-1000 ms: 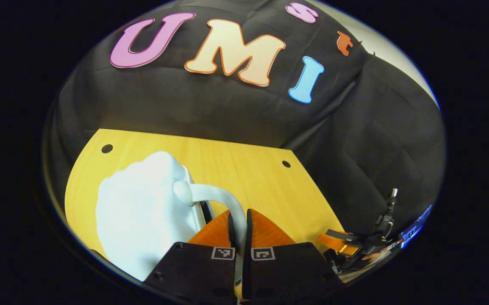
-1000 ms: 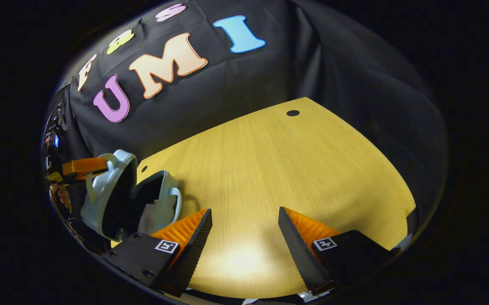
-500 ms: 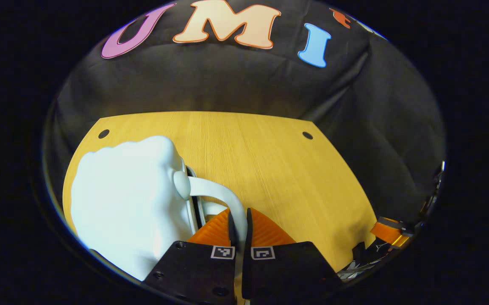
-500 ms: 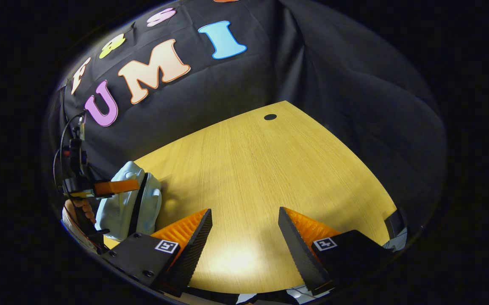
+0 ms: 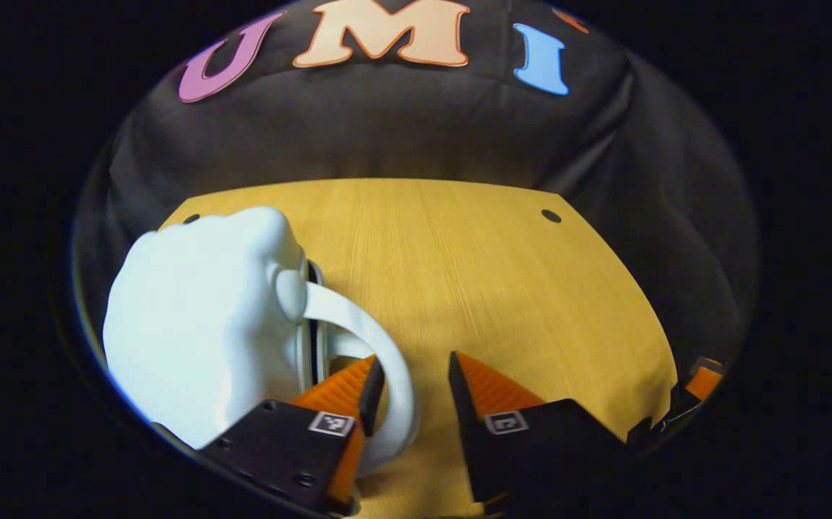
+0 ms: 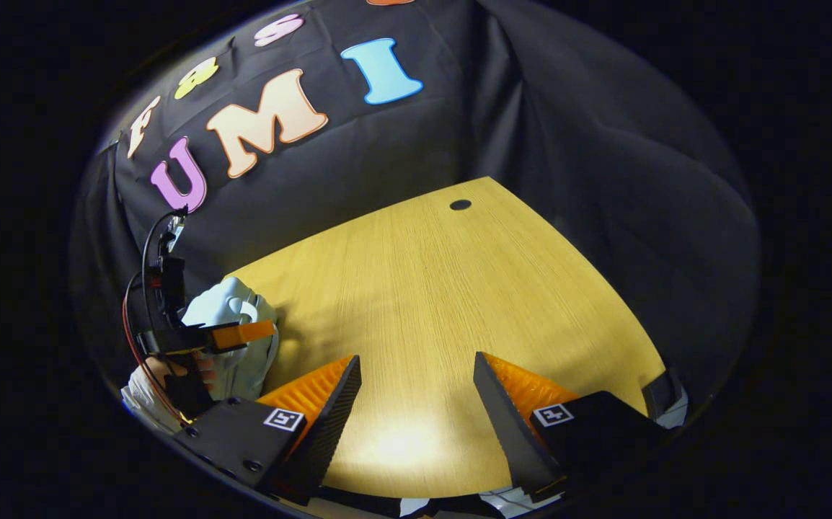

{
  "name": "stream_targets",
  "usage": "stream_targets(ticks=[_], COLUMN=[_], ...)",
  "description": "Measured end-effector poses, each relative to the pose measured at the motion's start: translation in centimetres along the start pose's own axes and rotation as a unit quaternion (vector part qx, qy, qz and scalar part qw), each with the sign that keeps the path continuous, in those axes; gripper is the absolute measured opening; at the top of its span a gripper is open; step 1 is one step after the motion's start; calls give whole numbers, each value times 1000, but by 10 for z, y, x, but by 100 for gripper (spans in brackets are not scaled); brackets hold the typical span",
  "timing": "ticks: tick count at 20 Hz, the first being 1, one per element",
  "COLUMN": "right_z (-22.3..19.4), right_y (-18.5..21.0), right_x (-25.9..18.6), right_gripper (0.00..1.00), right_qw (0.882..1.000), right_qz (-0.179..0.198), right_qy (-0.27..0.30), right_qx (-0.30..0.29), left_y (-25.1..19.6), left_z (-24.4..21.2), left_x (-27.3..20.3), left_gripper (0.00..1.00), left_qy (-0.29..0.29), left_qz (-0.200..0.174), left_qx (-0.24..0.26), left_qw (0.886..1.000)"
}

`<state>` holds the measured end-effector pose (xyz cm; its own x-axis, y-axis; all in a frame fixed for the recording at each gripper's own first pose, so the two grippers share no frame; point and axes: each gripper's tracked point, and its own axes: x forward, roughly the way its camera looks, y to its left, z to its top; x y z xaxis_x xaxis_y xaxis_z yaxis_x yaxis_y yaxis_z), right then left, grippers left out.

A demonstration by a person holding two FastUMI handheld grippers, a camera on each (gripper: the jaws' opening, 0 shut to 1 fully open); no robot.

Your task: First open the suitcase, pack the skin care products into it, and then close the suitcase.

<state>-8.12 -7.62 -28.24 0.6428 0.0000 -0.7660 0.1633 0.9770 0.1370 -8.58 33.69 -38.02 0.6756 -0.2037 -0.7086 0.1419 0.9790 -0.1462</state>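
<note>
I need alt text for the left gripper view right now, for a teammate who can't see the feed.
The left tool is open, its fingers on either side of the curved handle of a pale blue suitcase that looks closed on the wooden table. The right tool shows at the table's near right edge.

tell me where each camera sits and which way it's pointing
Left gripper view: rides the left hand-held gripper, looking forward over the pale blue suitcase and its handle lying between the open fingers; wooden table beyond.
Right gripper view: rides the right hand-held gripper, fingers apart over bare table, facing the booth wall; a person's hand holds the left gripper at left.
Shared: suitcase, table, left gripper.
</note>
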Motion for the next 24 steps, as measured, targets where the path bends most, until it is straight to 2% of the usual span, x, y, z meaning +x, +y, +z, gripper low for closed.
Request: stream_targets(ticks=[2, 3, 6, 9, 11, 12, 14, 15, 19, 24], right_z=[17, 29, 70, 111, 134, 144, 160, 167, 182, 185], right_y=[2, 6, 25, 46, 57, 60, 64, 69, 92, 102], right_x=[-4, -9, -28, -48, -63, -69, -80, -86, -111, -131], right_gripper=[99, 96, 99, 99, 99, 99, 99, 99, 96, 98], right_qw=[1000, 999, 991, 980, 972, 968, 958, 954, 938, 927], right_qz=[8, 13, 33, 54, 63, 65, 60, 59, 68, 70], right_qy=[-20, -37, -100, -168, -211, -231, -265, -279, -322, -346], right_qx=[-21, -36, -77, -88, -81, -80, -88, -95, -112, -129], left_y=[-4, -10, -31, -34, -28, -26, -31, -31, -37, -46], left_z=[14, 25, 59, 95, 116, 133, 153, 161, 178, 185], left_x=[-9, -21, -60, -103, -145, -170, -208, -219, -227, -229], left_gripper=[100, 99, 95, 94, 94, 94, 95, 95, 95, 95], left_qy=[-41, -73, -150, -230, -285, -333, -388, -395, -389, -386], left_qz=[33, 32, 35, 59, 87, 102, 95, 97, 90, 81], left_qx=[22, 24, 19, 27, 27, 19, 28, 39, 49, 49], left_qw=[998, 997, 988, 971, 954, 937, 916, 913, 916, 918])
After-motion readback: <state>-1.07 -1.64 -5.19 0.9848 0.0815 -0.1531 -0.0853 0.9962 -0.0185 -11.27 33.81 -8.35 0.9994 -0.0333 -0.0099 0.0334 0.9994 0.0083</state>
